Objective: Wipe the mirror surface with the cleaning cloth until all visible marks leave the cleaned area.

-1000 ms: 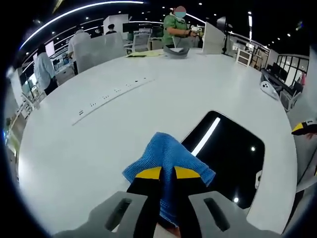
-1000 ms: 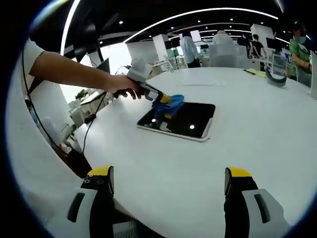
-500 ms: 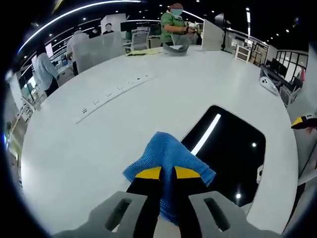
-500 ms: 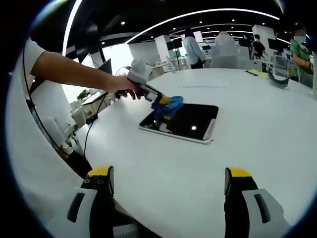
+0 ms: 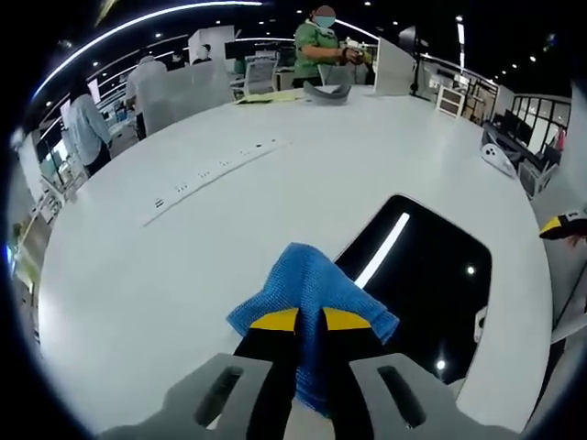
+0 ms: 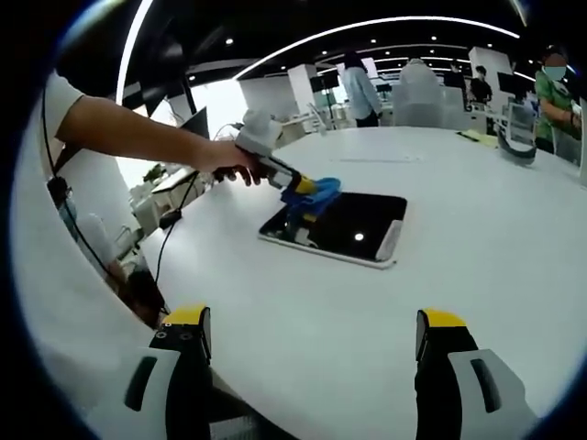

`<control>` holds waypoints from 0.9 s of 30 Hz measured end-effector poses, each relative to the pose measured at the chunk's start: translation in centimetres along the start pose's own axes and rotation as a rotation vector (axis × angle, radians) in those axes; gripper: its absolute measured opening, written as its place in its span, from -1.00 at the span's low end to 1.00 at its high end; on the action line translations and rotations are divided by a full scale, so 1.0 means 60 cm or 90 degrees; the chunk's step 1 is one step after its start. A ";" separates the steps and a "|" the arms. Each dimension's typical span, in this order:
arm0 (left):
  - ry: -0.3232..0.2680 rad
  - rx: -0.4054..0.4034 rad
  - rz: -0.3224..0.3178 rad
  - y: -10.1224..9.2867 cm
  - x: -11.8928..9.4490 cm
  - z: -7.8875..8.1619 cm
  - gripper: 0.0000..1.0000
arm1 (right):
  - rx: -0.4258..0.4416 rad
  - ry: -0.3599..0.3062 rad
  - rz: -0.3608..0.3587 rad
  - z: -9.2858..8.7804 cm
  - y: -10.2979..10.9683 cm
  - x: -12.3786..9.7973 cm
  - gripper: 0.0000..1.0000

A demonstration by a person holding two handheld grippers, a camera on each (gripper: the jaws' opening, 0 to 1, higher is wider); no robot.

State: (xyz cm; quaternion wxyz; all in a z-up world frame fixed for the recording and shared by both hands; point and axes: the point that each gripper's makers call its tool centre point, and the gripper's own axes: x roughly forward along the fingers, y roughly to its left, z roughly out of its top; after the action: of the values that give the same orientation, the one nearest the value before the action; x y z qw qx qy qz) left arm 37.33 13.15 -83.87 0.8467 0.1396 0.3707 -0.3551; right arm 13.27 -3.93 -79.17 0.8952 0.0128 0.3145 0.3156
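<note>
**Mirror lies ahead and right of my cloth**

On the white table the mirror stretches away lengthwise. My left gripper, nearer, pinches the blue cloth at its near-left edge; my right gripper gapes wide, well apart.

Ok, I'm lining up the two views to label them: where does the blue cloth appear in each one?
Left gripper view: the blue cloth sits low and centre, clamped in the left gripper at the mirror's near edge.
Right gripper view: the cloth is above centre, left of middle, on the mirror's far-left corner.
Shared landmark: the dark mirror lying flat on the white table.
</note>
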 end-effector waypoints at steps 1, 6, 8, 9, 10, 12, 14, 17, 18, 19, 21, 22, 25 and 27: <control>0.000 -0.003 0.000 -0.006 -0.006 0.000 -0.87 | -0.001 0.000 0.000 0.001 0.000 0.000 0.85; 0.001 -0.016 0.003 -0.011 -0.012 -0.001 -0.87 | -0.006 -0.004 -0.001 0.008 -0.001 0.000 0.85; 0.000 -0.012 0.005 -0.015 -0.014 -0.003 -0.87 | -0.006 -0.002 0.001 0.007 0.001 0.001 0.85; -0.001 -0.011 0.007 -0.016 -0.015 -0.003 -0.87 | -0.007 -0.003 0.002 0.007 0.002 0.001 0.85; -0.001 -0.012 0.008 -0.017 -0.016 -0.004 -0.87 | -0.007 0.000 0.003 0.005 0.004 0.002 0.85; -0.002 -0.017 0.010 -0.018 -0.018 -0.005 -0.87 | -0.006 0.001 0.006 0.003 0.008 0.002 0.85; -0.003 -0.020 0.011 -0.018 -0.020 -0.008 -0.87 | -0.006 0.002 0.008 0.000 0.012 0.003 0.85; -0.005 -0.020 0.012 -0.021 -0.023 -0.012 -0.87 | -0.007 0.005 0.012 -0.005 0.015 0.004 0.85; -0.005 -0.020 0.012 -0.022 -0.025 -0.014 -0.87 | -0.006 0.004 0.012 -0.005 0.016 0.004 0.85; -0.006 -0.021 0.012 -0.023 -0.026 -0.015 -0.87 | -0.006 0.004 0.013 -0.005 0.017 0.004 0.85; -0.007 -0.021 0.012 -0.024 -0.028 -0.018 -0.87 | -0.006 0.001 0.014 -0.004 0.017 0.004 0.85; -0.007 -0.022 0.013 -0.024 -0.029 -0.018 -0.87 | -0.006 0.001 0.014 -0.004 0.017 0.004 0.85; -0.006 -0.023 0.016 -0.026 -0.030 -0.021 -0.87 | -0.006 -0.003 0.014 -0.001 0.017 0.003 0.85; -0.004 -0.021 0.019 -0.029 -0.031 -0.023 -0.87 | -0.006 -0.005 0.014 -0.001 0.017 0.001 0.85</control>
State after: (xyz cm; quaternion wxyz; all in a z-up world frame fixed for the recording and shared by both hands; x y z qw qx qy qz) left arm 34.49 13.54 -83.39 0.8551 0.1299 0.3720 -0.3370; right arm 12.73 -3.08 -79.02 0.8929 0.0133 0.3098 0.3265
